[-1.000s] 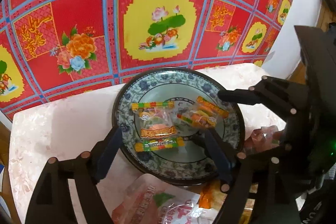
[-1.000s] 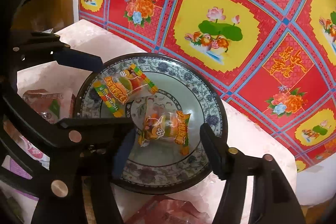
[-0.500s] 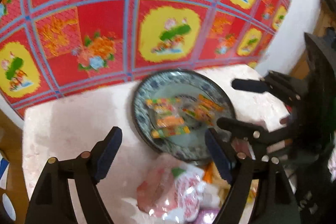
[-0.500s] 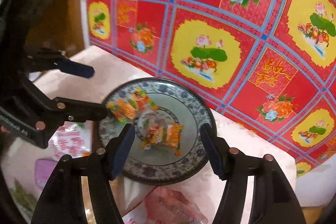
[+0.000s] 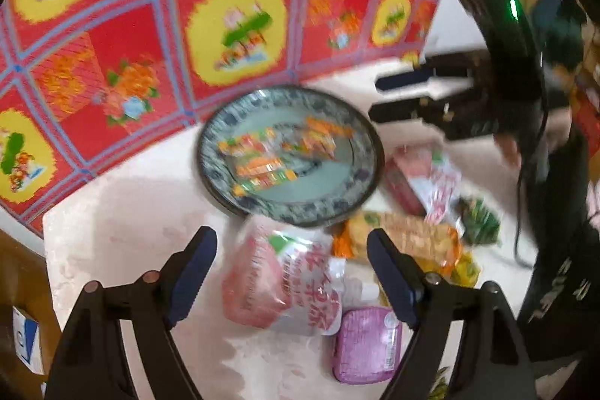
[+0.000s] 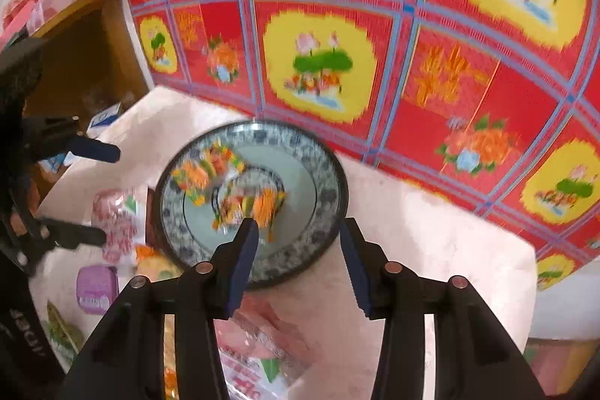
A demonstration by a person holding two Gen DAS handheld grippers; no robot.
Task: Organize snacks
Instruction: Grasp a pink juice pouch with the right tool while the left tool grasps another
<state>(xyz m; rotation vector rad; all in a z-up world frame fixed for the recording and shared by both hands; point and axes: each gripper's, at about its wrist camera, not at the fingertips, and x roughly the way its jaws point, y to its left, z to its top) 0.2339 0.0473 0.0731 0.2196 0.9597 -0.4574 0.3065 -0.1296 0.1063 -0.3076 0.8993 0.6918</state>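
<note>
A round ceramic plate with a blue-and-white floral rim [image 5: 360, 201] stands on the pale pink marbled surface [image 5: 123, 212], close to the far edge where a red, yellow and blue flowered cloth [image 5: 232, 25] hangs behind it. Two small clear sweet packets with orange and green print [image 5: 277, 152] lie inside the plate, side by side near its middle; blur hides their finer detail.

The left tool [image 5: 290, 272] is released, its dark blue-padded jaws standing wide with nothing gripped. It hangs above a pink-and-white plastic snack pouch with red lettering [image 5: 277, 280], which lies on the surface just nearer than the plate. To the near right of that pouch sits a flat purple packet [image 5: 367, 343]. An orange crinkled snack bag [image 5: 412, 238] and a second pink pouch [image 5: 423, 175] lie to the right of the plate, with a green wrapper [image 5: 480, 220] beyond them.

The right tool [image 6: 298, 261] hangs over the near rim of the plate. Its jaws are closing, and nothing is between them; the pads touch no packet. In the left view this tool appears at the far right, held clear above the surface.

A wooden shelf unit [image 6: 86, 62] stands to the left of the surface.
</note>
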